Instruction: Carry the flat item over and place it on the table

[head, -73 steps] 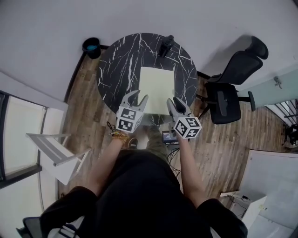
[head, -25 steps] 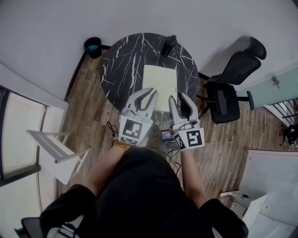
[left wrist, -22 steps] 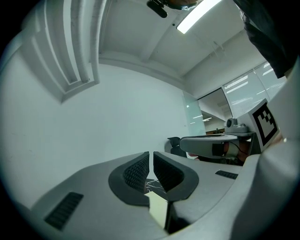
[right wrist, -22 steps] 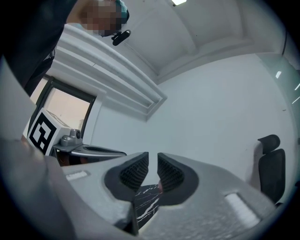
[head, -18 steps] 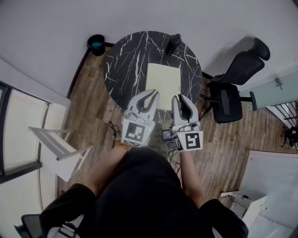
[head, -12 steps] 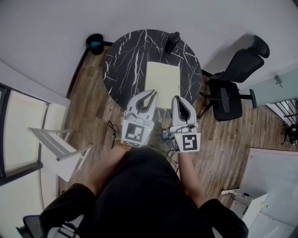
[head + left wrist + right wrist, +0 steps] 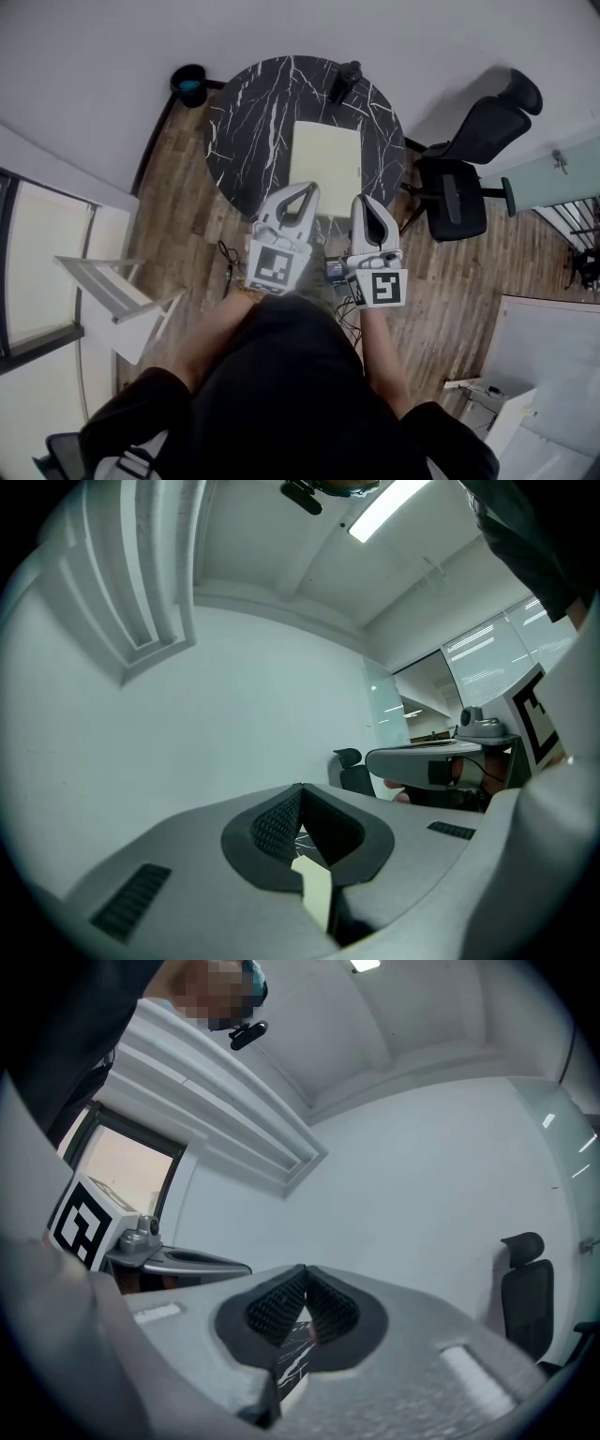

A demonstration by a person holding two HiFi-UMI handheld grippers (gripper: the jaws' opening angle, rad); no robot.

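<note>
The round table (image 7: 246,122) carried the flat pale sheet (image 7: 325,157) on its near right part, free of both tools. My 2 tools, left gripper (image 7: 307,188) and right gripper (image 7: 362,200), hung by the near rim, each pressed together on nothing. I judged that closed tips swung forward could shove the sheet askew.

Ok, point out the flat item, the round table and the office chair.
flat item (image 7: 325,157), head view, middle of its pale top face.
round table (image 7: 248,122), head view, bare marble left of the item.
office chair (image 7: 459,202), head view, its seat.
</note>
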